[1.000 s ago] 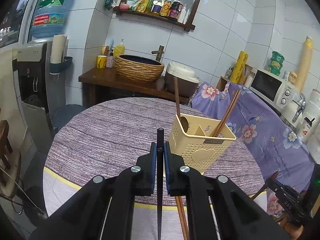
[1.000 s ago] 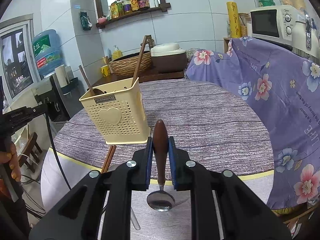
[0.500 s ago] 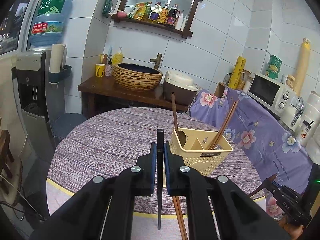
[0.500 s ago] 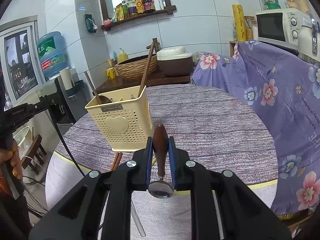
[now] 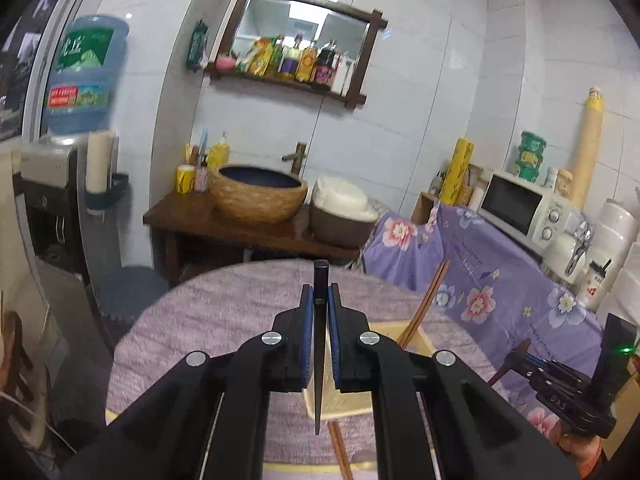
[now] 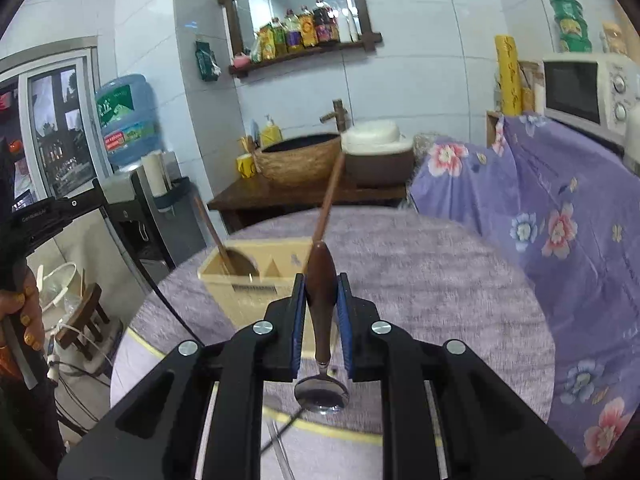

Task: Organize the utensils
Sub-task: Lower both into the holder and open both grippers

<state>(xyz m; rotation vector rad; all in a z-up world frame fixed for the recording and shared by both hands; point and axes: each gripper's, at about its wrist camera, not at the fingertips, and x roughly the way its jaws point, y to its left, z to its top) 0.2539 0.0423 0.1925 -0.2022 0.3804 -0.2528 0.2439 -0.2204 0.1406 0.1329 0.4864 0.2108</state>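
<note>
My left gripper [image 5: 320, 296] is shut on a black chopstick [image 5: 319, 360] that hangs tip-down above the round table. Behind and below it stands the cream utensil holder [image 5: 416, 344] with brown chopsticks [image 5: 426, 304] leaning out. A brown chopstick [image 5: 340, 452] lies on the table under the gripper. My right gripper [image 6: 321, 284] is shut on the brown handle of a metal spoon [image 6: 321, 300]; its bowl hangs down near the camera. In the right wrist view the utensil holder [image 6: 256, 284] sits just left of the gripper, holding a wooden spoon [image 6: 214, 236] and a brown chopstick [image 6: 330, 196].
The round table [image 6: 440, 288] has a purple woven cloth. A metal utensil [image 6: 276, 436] lies near its front edge. A purple floral-covered counter [image 6: 560, 216] with a microwave [image 6: 588, 92] stands to the right. A wooden sink stand [image 5: 240, 220] and water dispenser [image 5: 52, 184] are behind. A hand [image 6: 20, 312] shows at left.
Both grippers have risen with their utensils, so the table and holder now sit lower and farther below in both views. Grips are unchanged.
</note>
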